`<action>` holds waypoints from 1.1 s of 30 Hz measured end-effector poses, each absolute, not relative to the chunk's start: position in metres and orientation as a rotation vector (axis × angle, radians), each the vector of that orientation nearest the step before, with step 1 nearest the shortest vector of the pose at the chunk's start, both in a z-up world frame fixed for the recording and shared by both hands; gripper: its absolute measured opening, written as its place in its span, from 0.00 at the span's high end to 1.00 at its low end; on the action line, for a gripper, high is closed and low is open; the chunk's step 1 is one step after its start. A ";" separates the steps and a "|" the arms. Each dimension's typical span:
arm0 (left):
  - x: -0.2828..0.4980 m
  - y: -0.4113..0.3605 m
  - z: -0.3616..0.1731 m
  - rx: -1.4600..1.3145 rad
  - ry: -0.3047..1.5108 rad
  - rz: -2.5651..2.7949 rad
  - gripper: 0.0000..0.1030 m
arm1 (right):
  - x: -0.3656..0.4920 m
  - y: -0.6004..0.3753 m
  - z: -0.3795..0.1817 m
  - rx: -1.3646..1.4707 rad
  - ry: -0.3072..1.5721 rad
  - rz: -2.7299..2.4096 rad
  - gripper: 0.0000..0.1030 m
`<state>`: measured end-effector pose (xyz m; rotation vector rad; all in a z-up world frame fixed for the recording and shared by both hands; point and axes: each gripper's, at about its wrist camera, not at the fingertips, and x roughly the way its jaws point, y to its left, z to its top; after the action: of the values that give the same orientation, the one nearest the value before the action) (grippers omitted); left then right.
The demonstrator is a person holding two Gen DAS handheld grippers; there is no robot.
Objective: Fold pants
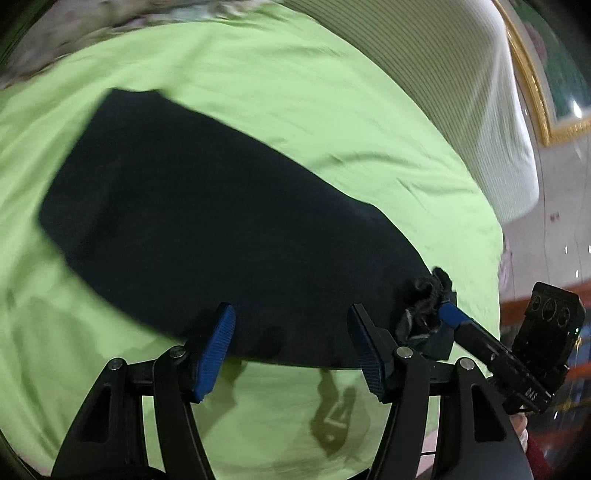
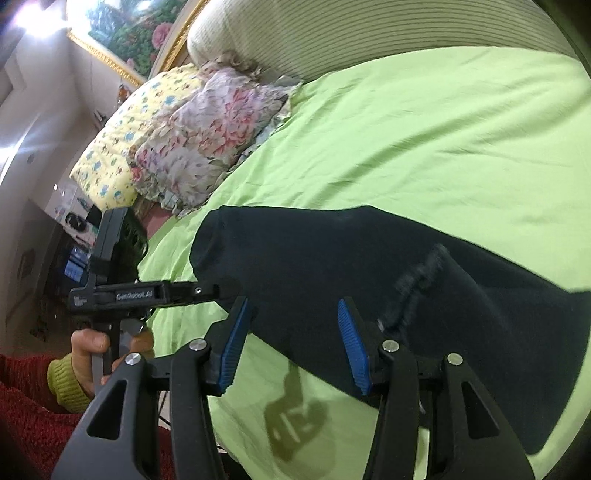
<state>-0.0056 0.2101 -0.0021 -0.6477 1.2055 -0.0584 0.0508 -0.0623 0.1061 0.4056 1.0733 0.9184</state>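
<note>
Dark navy pants (image 1: 207, 221) lie folded flat on green sheet (image 1: 295, 92), just ahead of left gripper (image 1: 291, 343) and right gripper (image 2: 291, 343); both jaws parted, empty.

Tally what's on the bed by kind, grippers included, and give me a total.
Dark pants: 1
Green bedsheet: 1
Pillows: 2, a yellow patterned one and a floral one
Striped bolster at the head: 1
Grippers: 2, left gripper and right gripper, both open and empty
Total: 7
</note>
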 end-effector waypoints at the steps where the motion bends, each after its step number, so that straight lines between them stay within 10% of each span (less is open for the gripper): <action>1: -0.010 0.216 -0.002 -0.659 1.201 -0.038 0.38 | 0.054 -0.056 0.108 0.394 1.076 0.931 0.51; 33: -0.038 0.324 -0.054 -1.040 1.031 0.167 0.38 | 0.164 0.181 0.101 -0.150 1.158 1.315 0.51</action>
<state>-0.0382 0.3238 -0.0541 -1.0404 1.0305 0.1675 0.1635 0.1808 0.1008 -0.1504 1.1576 1.3147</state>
